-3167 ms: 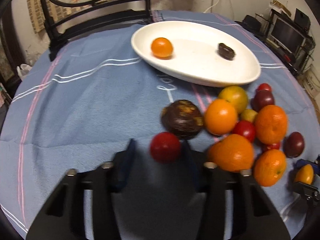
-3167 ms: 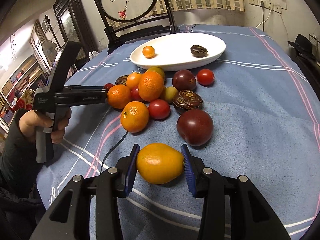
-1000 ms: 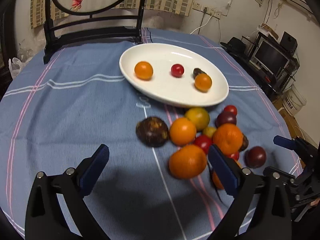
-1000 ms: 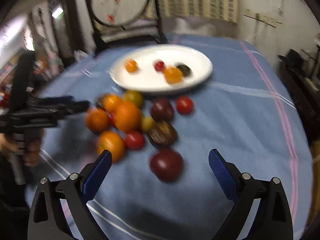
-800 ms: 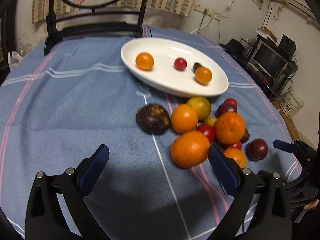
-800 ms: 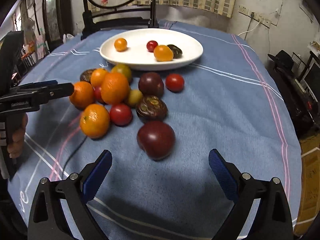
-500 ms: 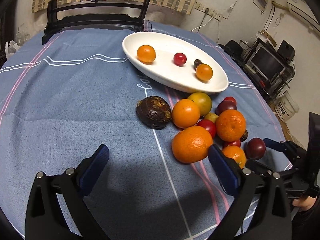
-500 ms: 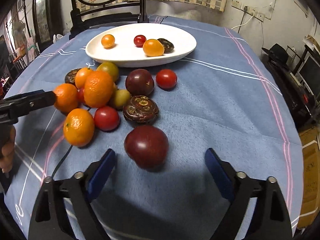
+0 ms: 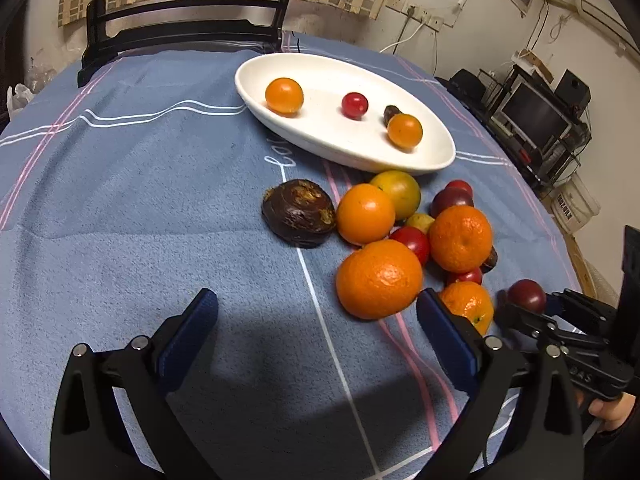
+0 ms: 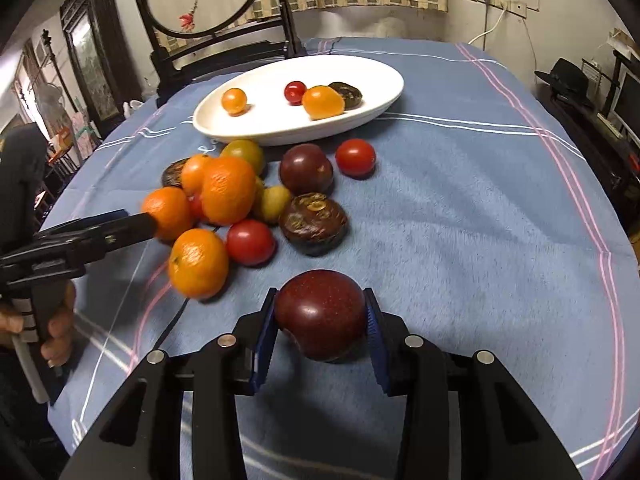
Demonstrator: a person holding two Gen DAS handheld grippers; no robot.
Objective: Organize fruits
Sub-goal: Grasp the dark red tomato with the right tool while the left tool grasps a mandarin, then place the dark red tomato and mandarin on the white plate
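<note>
A white oval plate holds two small oranges, a red cherry tomato and a dark fruit. In front of it lies a pile of oranges, tomatoes and dark fruits on the blue cloth. My right gripper is shut on a dark red plum, seen also in the left wrist view. My left gripper is wide open and empty, with a large orange just inside its right finger. A dark brown fruit lies further ahead.
A dark wooden chair stands behind the round table. The table edge drops off at the right, with shelves and a monitor beyond. Bare blue cloth lies left of the pile.
My right gripper came down and closed on the dark red plum. My left gripper, still open, moved closer to the large orange. Earlier, a red tomato and a yellow-orange fruit went onto the plate.
</note>
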